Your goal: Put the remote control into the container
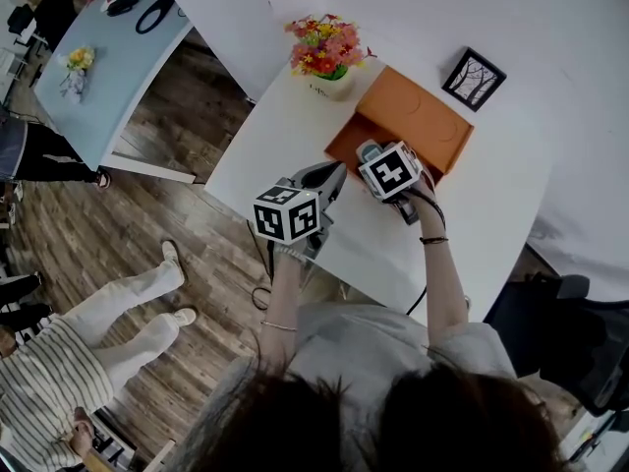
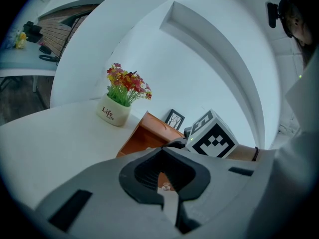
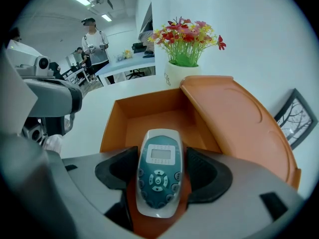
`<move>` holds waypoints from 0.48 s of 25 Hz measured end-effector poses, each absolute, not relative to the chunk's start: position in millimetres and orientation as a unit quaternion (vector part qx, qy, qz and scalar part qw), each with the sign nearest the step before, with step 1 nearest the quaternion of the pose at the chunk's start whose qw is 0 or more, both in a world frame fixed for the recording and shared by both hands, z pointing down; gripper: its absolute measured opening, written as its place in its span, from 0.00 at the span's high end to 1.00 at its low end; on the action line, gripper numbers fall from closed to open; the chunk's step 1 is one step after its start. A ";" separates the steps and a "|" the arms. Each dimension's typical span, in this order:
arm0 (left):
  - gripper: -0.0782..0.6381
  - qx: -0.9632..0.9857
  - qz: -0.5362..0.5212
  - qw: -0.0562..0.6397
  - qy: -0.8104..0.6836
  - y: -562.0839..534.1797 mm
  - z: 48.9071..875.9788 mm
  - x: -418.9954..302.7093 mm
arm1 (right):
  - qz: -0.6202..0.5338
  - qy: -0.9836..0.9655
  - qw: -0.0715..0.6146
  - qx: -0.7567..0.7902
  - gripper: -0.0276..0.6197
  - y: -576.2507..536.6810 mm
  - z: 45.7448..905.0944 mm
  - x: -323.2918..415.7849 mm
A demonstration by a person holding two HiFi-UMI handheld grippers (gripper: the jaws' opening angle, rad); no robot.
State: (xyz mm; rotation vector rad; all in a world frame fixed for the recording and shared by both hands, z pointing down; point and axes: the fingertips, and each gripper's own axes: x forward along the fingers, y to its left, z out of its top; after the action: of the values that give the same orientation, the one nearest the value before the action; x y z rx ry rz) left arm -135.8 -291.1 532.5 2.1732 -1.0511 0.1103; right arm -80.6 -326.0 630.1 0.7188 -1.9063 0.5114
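The right gripper (image 3: 159,166) is clamped on the remote control (image 3: 159,176). The remote's long axis runs along the jaws, with the screen end forward over the near wall of the open orange container (image 3: 115,114) by the table's (image 1: 285,131) far edge. The remote's rear end is hidden between the jaws. The left gripper (image 2: 161,182) is closed and empty, near the table's front edge.

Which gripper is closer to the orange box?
Right. The right gripper holds the remote control at the near edge of the orange box; the left gripper is short of it, over the table.
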 end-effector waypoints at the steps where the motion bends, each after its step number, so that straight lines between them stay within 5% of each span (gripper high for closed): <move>1: 0.89 0.841 0.043 0.354 -0.406 -290.9 532.2 -135.3 | 0.206 -0.789 0.495 0.299 0.52 -327.3 628.6 -80.7; 12: 0.89 0.847 0.045 0.351 -0.397 -288.0 528.3 -124.9 | 0.170 -0.816 0.456 0.312 0.50 -334.9 605.7 -81.1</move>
State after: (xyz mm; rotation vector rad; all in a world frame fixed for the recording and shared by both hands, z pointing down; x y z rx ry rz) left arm -124.9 -288.0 528.3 2.1925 -1.0282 0.1156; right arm -81.1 -334.9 605.7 0.7690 -2.0131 0.4184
